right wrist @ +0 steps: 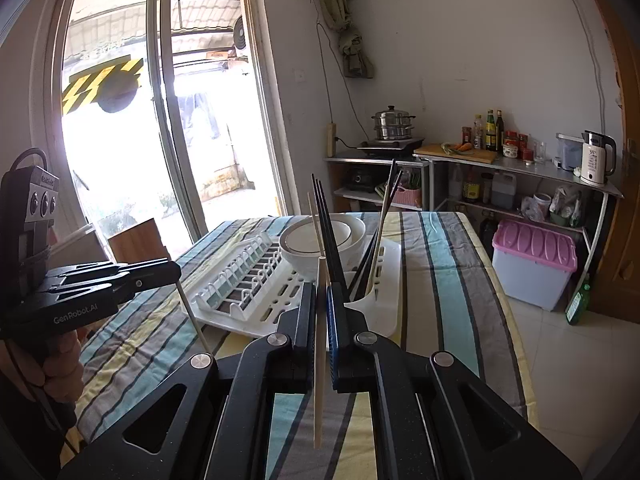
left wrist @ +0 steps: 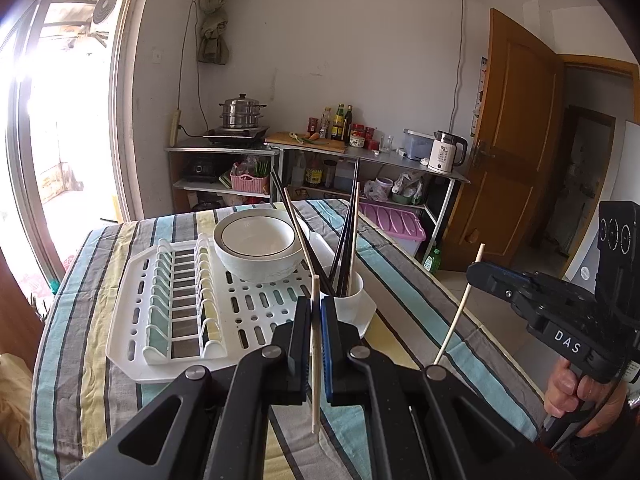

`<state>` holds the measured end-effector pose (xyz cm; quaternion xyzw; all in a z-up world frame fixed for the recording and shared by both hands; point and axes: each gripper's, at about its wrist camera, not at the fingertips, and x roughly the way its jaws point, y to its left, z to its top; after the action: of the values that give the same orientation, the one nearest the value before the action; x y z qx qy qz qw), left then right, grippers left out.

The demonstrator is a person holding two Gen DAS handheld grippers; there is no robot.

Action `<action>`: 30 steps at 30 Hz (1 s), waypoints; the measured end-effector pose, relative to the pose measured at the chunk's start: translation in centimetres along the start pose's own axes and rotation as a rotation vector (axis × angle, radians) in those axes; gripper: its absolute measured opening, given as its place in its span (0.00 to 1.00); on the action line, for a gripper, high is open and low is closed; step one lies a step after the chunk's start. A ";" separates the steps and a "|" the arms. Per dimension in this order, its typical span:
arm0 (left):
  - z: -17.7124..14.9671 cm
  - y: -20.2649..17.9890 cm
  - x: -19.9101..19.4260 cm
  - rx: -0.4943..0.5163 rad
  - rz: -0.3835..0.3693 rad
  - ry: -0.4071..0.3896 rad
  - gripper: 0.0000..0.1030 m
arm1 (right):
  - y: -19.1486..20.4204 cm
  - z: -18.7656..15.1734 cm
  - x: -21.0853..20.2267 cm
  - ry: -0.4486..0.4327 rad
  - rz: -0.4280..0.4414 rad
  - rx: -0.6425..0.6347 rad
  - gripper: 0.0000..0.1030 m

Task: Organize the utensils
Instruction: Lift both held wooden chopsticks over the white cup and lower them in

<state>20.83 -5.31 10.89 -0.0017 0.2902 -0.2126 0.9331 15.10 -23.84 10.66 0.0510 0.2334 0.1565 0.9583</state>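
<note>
- Ahead of both grippers, the white cup (left wrist: pixel 354 294) of chopsticks stands on the drying rack (left wrist: pixel 132 320).
- Left gripper (left wrist: pixel 316 312) pinches one pale chopstick (left wrist: pixel 315 360) upright, nearer the cup.
- Right gripper (right wrist: pixel 321 296) pinches another chopstick (right wrist: pixel 319 360).

The left hand-held gripper (left wrist: pixel 316 304) clamps a pale chopstick (left wrist: pixel 315 360) above the striped table (left wrist: pixel 400 280), near the white cup (left wrist: pixel 354 292) of chopsticks.

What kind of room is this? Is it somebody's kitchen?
Most likely a home kitchen. A steamer pot sits on a cooktop, sauce bottles and a kettle stand on metal shelves, and a dish rack with a bowl rests on the striped table.
</note>
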 end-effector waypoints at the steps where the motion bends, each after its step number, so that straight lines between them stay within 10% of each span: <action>1: 0.5 0.0 0.5 0.001 -0.005 0.001 0.04 | -0.2 0.3 0.3 -0.001 0.000 0.002 0.05; 18: 10.9 -0.4 3.8 -0.004 -0.054 -0.109 0.04 | -1.3 7.9 3.8 -0.107 -0.015 -0.018 0.05; 30: 12.6 0.2 8.7 -0.015 -0.057 -0.093 0.04 | -3.0 9.7 7.6 -0.123 -0.024 -0.001 0.05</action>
<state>34.17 -10.07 16.59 -0.0271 0.2478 -0.2367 0.9391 26.80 -24.47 15.48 0.0571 0.1746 0.1416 0.9727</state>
